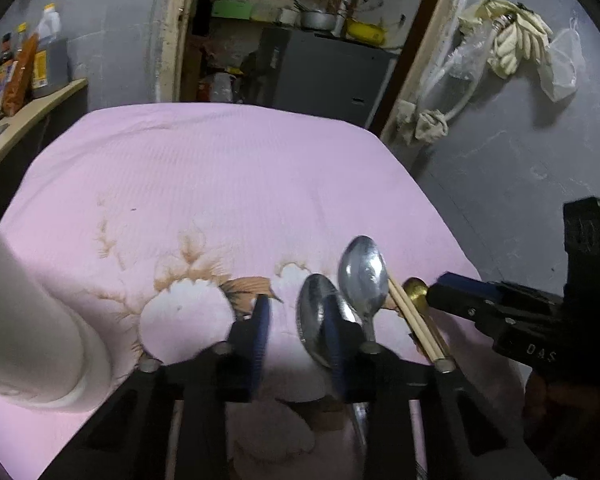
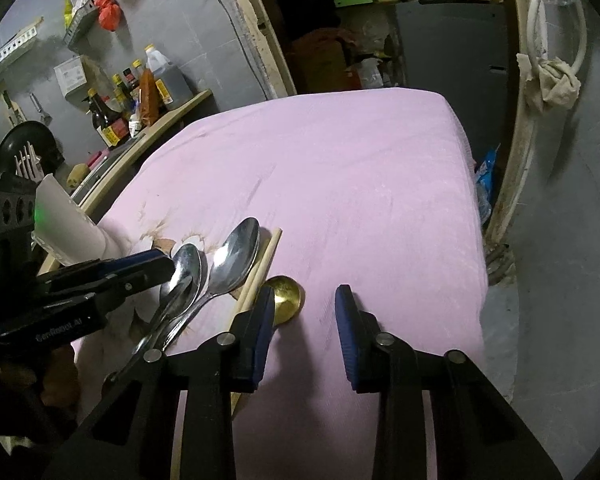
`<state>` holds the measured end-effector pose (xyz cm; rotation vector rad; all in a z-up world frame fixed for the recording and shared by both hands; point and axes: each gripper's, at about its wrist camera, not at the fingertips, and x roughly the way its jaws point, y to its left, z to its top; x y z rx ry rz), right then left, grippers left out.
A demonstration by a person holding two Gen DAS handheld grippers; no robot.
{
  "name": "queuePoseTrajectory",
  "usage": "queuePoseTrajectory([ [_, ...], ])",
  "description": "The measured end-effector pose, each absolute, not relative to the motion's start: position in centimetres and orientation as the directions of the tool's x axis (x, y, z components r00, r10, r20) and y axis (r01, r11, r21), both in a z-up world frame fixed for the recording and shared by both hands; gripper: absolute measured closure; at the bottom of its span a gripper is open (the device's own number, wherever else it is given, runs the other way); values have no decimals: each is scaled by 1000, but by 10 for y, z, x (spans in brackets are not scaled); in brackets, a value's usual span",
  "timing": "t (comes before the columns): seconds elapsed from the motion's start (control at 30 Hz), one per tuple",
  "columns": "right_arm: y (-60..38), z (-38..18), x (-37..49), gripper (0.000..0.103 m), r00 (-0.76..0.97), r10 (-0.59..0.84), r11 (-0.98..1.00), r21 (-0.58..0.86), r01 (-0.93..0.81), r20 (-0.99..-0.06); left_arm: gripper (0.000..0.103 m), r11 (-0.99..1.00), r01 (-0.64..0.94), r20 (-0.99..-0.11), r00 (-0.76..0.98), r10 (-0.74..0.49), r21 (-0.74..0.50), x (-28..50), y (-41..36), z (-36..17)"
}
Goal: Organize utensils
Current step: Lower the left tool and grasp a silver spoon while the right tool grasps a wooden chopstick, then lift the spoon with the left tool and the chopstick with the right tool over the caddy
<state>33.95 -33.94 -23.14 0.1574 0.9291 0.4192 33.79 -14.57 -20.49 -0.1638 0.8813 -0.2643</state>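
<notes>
On the pink cloth (image 1: pixel 220 160) lie two steel spoons (image 1: pixel 362 272) (image 1: pixel 314 312), a pair of wooden chopsticks (image 1: pixel 412 320) and a gold spoon (image 1: pixel 415 289), side by side. My left gripper (image 1: pixel 298 304) hovers low over the cloth, its jaws narrow but apart. Only cloth shows between them, and the right finger overlaps the nearer steel spoon (image 2: pixel 186 268). My right gripper (image 2: pixel 304 292) is open too. Its left finger covers the edge of the gold spoon (image 2: pixel 286 298), next to the chopsticks (image 2: pixel 260 268). A white cylindrical container (image 1: pixel 28 320) stands at the left.
The cloth has brown-stained, worn patches (image 1: pixel 188 304) near the utensils. A wooden shelf with bottles (image 2: pixel 140 88) runs along the left wall. Beyond the table's far edge is a doorway with a grey cabinet (image 1: pixel 320 72). The table's right edge (image 2: pixel 476 240) drops to a grey floor.
</notes>
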Motion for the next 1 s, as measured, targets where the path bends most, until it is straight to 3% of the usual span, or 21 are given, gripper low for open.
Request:
queuePoseTrajectory([
  [0.37, -323, -228, 348, 76, 513, 398, 901, 219, -375, -760, 82, 936, 188, -754, 555, -351, -297, 348, -149, -212],
  [0.43, -322, -226, 348, 84, 514, 391, 902, 209, -377, -763, 82, 938, 193, -758, 553, -346, -287, 348, -151, -213],
  [0.6, -319, -224, 347, 88, 509, 378, 902, 185, -389, -773, 84, 939, 199, -763, 547, -345, -282, 349, -152, -212],
  [0.73, -325, -224, 350, 99, 479, 398, 900, 230, -371, -783, 94, 941, 185, -769, 543, -337, -282, 350, -151, -211],
  [0.83, -336, -223, 348, 101, 463, 451, 885, 315, -344, -763, 96, 940, 172, -765, 547, -340, -295, 348, -148, -209],
  [1.0, -349, -214, 335, 102, 498, 438, 897, 326, -299, -748, 100, 945, 172, -752, 573, -326, -279, 340, -146, -197],
])
